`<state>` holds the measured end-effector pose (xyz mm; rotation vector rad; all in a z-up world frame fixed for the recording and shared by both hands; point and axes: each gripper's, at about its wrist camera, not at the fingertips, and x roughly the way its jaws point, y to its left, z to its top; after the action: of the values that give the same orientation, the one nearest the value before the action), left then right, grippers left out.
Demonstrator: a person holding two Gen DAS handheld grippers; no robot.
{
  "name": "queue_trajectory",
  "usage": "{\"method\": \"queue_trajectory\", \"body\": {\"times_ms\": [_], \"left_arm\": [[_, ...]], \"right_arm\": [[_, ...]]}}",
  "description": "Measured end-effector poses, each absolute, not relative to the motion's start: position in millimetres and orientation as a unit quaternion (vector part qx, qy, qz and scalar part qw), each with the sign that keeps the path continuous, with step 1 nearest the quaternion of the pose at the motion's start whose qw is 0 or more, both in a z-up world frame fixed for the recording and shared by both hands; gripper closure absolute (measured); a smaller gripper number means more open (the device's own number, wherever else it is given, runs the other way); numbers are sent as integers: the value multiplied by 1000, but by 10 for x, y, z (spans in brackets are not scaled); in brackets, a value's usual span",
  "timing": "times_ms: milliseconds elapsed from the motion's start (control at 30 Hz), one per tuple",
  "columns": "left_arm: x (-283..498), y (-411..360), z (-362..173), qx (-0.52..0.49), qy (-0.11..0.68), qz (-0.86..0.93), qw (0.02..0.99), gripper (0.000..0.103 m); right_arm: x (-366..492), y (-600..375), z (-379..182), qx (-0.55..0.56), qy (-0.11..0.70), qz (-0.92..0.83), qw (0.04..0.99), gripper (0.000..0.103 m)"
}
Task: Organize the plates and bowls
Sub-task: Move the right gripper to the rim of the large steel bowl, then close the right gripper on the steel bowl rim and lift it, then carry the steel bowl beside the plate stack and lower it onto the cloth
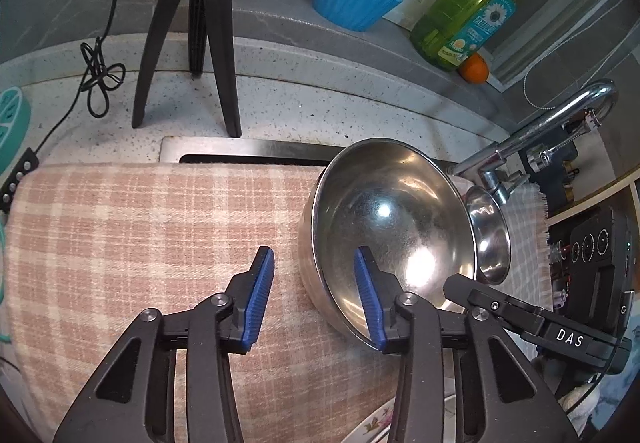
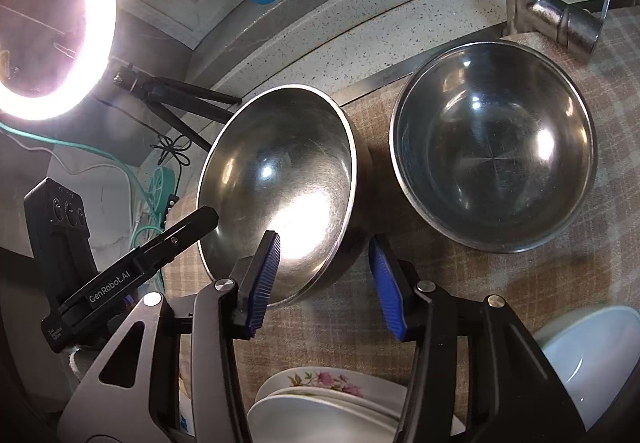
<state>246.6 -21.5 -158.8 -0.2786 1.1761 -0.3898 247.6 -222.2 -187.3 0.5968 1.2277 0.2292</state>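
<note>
Steel bowl (image 1: 388, 231) on the checked cloth (image 1: 140, 243), tipped up on its side, rim facing both cameras. Second steel bowl (image 2: 494, 147) sitting upright just beside it, toward the tap (image 2: 532, 3), apart by a narrow strip of cloth.

Left gripper (image 1: 314, 295) straddling the tipped bowl's near rim: one blue pad inside the bowl, the other outside over the cloth, wall running between them. Fingers spread, not yet pressing on the metal.

Right gripper (image 2: 324, 283) doing the same from the opposite side: one pad against the bright inside of the bowl, the other outside the wall. Spread too, a gap visible on the outer side; contact on the inner pad hard to call.

Both equally close, rim between each pair of fingers, wall edge-on to the pads. Probably a two-handed pinch on the rim coming up, likely to nest this bowl into its neighbour. Watch for slip on polished steel.

Further out: flowered plates (image 2: 320, 391) stacked at the near edge, white bowl (image 2: 588, 355) beside them, ring light (image 2: 52, 23) glaring away.
</note>
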Motion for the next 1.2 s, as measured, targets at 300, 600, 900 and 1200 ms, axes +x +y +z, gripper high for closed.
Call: {"method": "queue_trajectory", "body": {"times_ms": [300,600,900,1200], "left_arm": [[2502,-283,-1652,-123,556,-192,799,77],[2458,-268,-1622,-116,554,-188,803,77],[2247,-62,-1516,-126,544,-175,811,77],[1941,222,-1382,-147,526,-156,823,77]], "right_arm": [[2553,-2237,-1952,264,576,99,767,70],[2533,-2197,-1932,246,581,103,769,71],[2429,-2015,-1870,231,585,131,767,71],[2253,-1746,-1796,212,587,165,764,71]]}}
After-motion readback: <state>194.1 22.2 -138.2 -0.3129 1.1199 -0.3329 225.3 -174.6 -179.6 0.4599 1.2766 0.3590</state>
